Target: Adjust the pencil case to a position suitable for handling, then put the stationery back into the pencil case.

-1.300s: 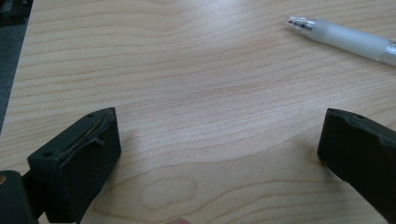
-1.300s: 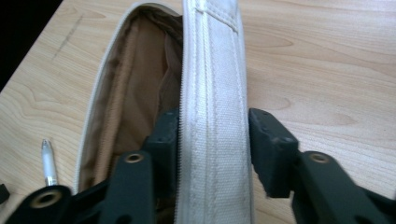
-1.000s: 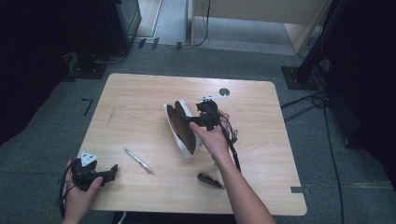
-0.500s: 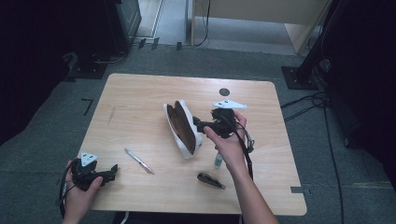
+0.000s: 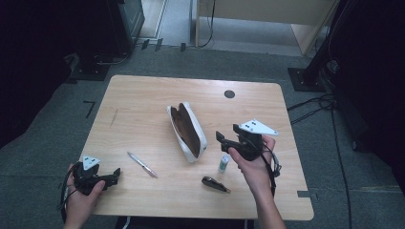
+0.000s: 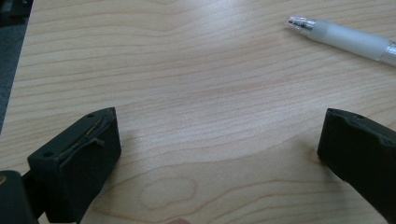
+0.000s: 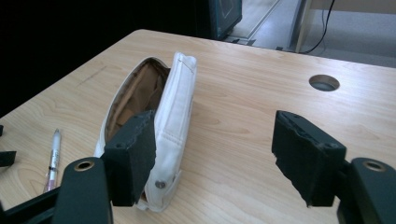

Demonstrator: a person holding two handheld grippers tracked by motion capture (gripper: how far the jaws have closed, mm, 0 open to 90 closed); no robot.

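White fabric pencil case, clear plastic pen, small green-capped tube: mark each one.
White fabric pencil case (image 5: pixel 187 131), high view, brown lining of its open mouth.
Clear plastic pen (image 5: pixel 142 164), high view, middle of the barrel.
Small green-capped tube (image 5: pixel 223 163), high view, its body.

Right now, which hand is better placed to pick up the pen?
Left. The left tool sits open right beside the pen, which lies just ahead of it. The right tool is beyond the pouch.

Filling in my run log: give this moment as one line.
right gripper: open, empty, beside pencil case | left gripper: open, empty, near pen | pencil case: open
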